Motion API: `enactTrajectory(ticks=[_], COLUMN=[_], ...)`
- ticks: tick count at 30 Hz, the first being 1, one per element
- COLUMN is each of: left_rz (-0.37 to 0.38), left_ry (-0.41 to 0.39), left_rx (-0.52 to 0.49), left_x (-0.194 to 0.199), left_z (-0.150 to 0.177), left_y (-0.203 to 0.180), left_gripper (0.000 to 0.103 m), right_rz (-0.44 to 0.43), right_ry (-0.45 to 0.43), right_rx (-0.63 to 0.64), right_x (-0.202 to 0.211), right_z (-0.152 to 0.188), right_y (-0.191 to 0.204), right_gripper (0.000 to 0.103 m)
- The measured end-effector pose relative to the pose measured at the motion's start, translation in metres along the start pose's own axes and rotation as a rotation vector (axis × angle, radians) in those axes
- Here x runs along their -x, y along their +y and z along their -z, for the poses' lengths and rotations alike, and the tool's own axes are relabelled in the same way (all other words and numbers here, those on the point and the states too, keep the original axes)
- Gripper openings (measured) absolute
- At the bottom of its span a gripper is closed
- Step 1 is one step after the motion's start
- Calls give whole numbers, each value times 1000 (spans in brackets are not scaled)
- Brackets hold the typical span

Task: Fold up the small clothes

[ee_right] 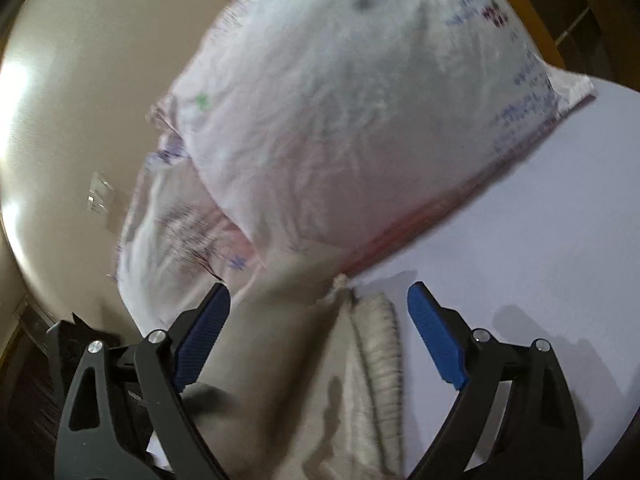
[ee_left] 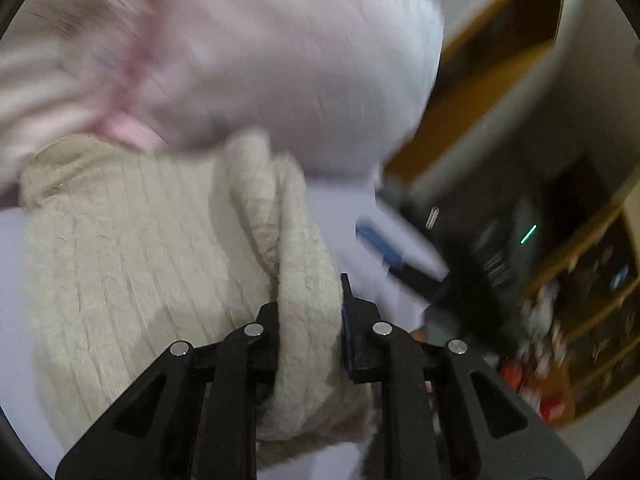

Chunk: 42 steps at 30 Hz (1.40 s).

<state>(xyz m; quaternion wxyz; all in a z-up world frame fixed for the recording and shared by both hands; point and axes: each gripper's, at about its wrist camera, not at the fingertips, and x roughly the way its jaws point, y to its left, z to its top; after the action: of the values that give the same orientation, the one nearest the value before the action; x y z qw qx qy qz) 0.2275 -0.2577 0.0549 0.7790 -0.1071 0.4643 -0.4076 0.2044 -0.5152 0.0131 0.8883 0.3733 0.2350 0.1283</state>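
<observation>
A beige ribbed knit garment (ee_left: 132, 248) lies bunched on the white table (ee_left: 12, 280). My left gripper (ee_left: 310, 320) is shut on a thick fold of it, the cloth filling the gap between the black fingers. In the right wrist view the same beige garment (ee_right: 376, 344) lies between and under my right gripper (ee_right: 320, 300), which is open with its blue pads (ee_right: 436, 344) wide apart and nothing held. A pale pink printed cloth bundle (ee_right: 360, 100) sits just beyond the garment; it also shows blurred in the left wrist view (ee_left: 260, 60).
The white table (ee_right: 540, 240) stretches to the right of the garment. A blue and black gripper part (ee_left: 384, 248) lies past the left gripper. Wooden shelves (ee_left: 592, 300) with small items stand at right. A cream wall (ee_right: 72, 100) is behind the bundle.
</observation>
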Motion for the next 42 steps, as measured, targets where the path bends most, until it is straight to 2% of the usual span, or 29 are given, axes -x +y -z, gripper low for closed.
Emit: enactTrajectory(ticks=[1,2,4,5,6,8,10,11,12,13,15,18,19,20,22,23,25,26,27,29,31,32,33,35,36,37,40,41,42], left_rz=[2,19,73,111,121,34,-104,-197,-249,-268,-281,-280,-272,-259,-267,-257,-238,-212,-177,-114,-127,-175,-224,-361,-372,-367,-377,-356,-347], left_ry=[44,32,-36,-99,-154,-286,-294,-254,-202,-147,-81,-84,-81,-73,-71,-71,-87,-101,-110,-125,-167,-189,-189,-159,-156,-180,-283,-303,-309], left_rx=[9,9,-8,5,22,82,109,142,186,225,241,220,215,215,211,219,224,217,211,161,73,16,-4,5,29,45,2,-33,-60], left_x=[-13,-11,14,38,54,96,108,106,98,86,68,58,55,49,45,46,49,57,67,88,113,130,133,138,142,149,178,182,180], left_z=[1,3,4,5,6,12,15,15,18,21,30,36,35,26,27,32,35,36,38,39,46,53,55,63,68,73,90,96,99], left_y=[-2,-4,-2,4,11,35,55,71,86,96,105,103,100,99,95,94,98,100,104,105,103,106,109,124,130,130,107,93,82], left_gripper=[20,22,24,29,48,76,76,76,76,76,76,77,77,79,81,80,65,46,40,36,37,39,42,44,45,45,45,48,51], right_rz=[5,6,-1,-1,4,10,14,22,35,53,74,76,68,56,67,60,8,-10,-45,-174,-265,-280,-252,-138,-57,-35,-52,-85,-87], right_ry=[27,55,122,148,178,251,324,357,376,392,399,400,406,420,432,439,435,425,409,398,417,443,473,541,548,521,349,323,335], right_rx=[-13,-27,-60,-67,-73,-89,-105,-105,-99,-92,-67,-31,-24,-19,16,20,-18,-20,-20,-24,-5,22,56,131,155,145,101,116,135], right_x=[-3,-6,-14,-17,-21,-31,-43,-49,-52,-55,-57,-57,-59,-61,-63,-64,-63,-62,-59,-56,-59,-67,-75,-91,-92,-84,-42,-30,-28], right_z=[-1,-1,-1,-1,1,5,10,14,16,19,22,28,30,32,38,39,42,42,43,47,54,61,67,79,81,78,61,61,64], right_y=[-3,-6,-11,-12,-13,-15,-14,-13,-13,-12,-8,-3,-1,0,5,5,2,4,8,19,33,42,49,59,60,59,60,67,73], right_gripper=[90,91,93,94,94,95,95,95,95,95,96,96,92,83,63,46,39,38,37,35,34,36,42,51,57,59,62,61,59])
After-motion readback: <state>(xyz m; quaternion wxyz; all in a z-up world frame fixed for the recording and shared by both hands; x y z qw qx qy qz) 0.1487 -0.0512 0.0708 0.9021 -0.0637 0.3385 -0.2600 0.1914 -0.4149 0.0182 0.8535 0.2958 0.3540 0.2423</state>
